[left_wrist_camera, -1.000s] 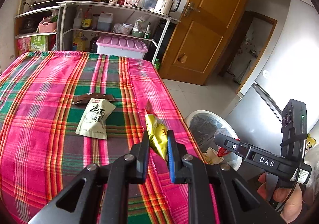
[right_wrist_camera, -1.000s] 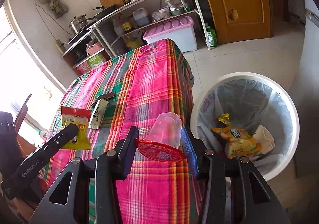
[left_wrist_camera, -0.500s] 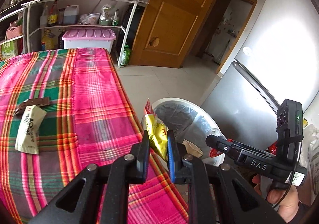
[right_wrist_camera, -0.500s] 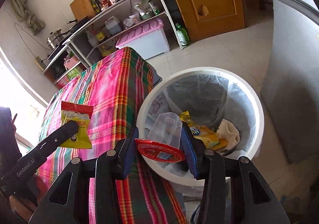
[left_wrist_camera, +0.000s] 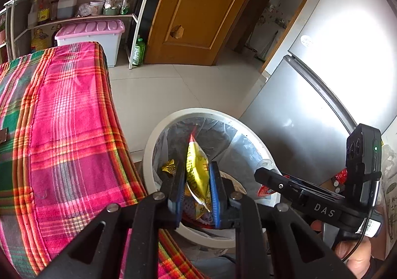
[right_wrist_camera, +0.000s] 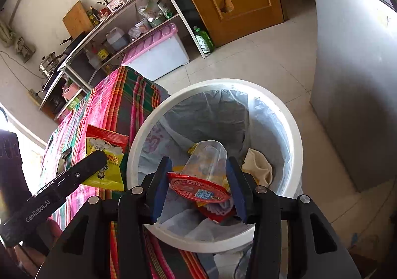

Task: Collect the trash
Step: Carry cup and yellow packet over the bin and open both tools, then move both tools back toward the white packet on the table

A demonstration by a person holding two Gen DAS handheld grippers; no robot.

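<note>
My left gripper is shut on a yellow snack packet with a red top and holds it over the white trash bin. The packet also shows in the right wrist view. My right gripper is shut on a clear plastic cup with a red foil lid, over the same lined bin. Wrappers and a cream cloth lie inside the bin.
The table with a pink-and-green plaid cloth stands right beside the bin. A silver fridge is behind it. A metal shelf, a pink-lidded box and a wooden door stand farther back.
Both grippers have swung away from the table to above the bin, each still holding its piece of trash. The bin now fills the middle of both views.
</note>
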